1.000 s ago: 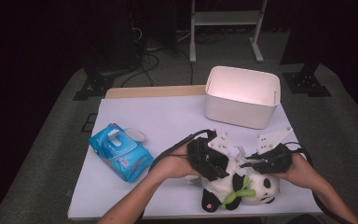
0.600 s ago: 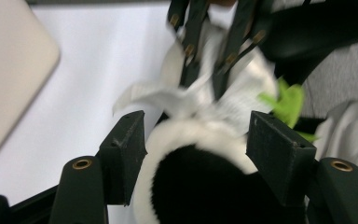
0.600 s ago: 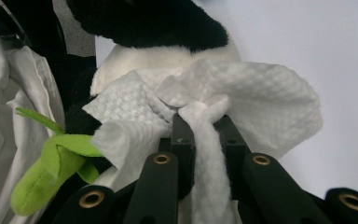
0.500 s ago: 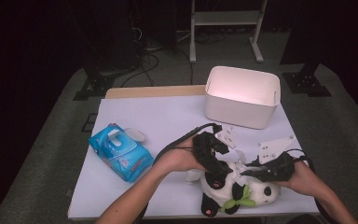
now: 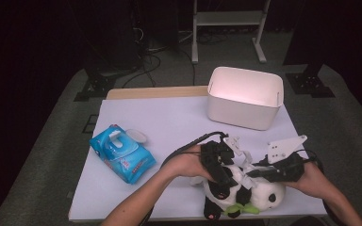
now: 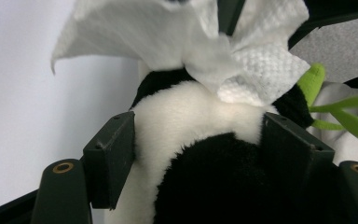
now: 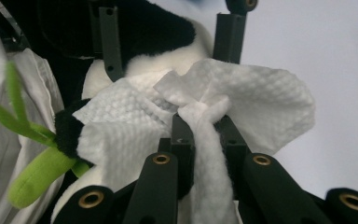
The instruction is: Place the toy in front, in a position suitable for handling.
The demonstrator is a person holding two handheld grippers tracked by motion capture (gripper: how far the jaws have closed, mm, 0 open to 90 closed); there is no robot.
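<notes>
Panda toy (image 5: 245,193) lies near the table's (image 5: 179,122) near edge, long axis left to right, head rightward. We note the left gripper (image 5: 219,162) astride its body, jaws just widened, pads against the plush. Right gripper (image 5: 259,173) pinches a white tissue (image 7: 205,116) on it. Open room lies far and left

Overhead light falls on the white table (image 5: 169,122) and leaves the room behind it near black. The inside of the white bin (image 5: 245,96) glows pale pink, slightly overexposed. Shadows under the forearms are soft and short. The high view is grainy and low in detail. In the left gripper view the tissue (image 6: 242,70) is crisp, while the near jaws look soft. In the right gripper view the green leaf (image 7: 32,177) blurs at the edge.
</notes>
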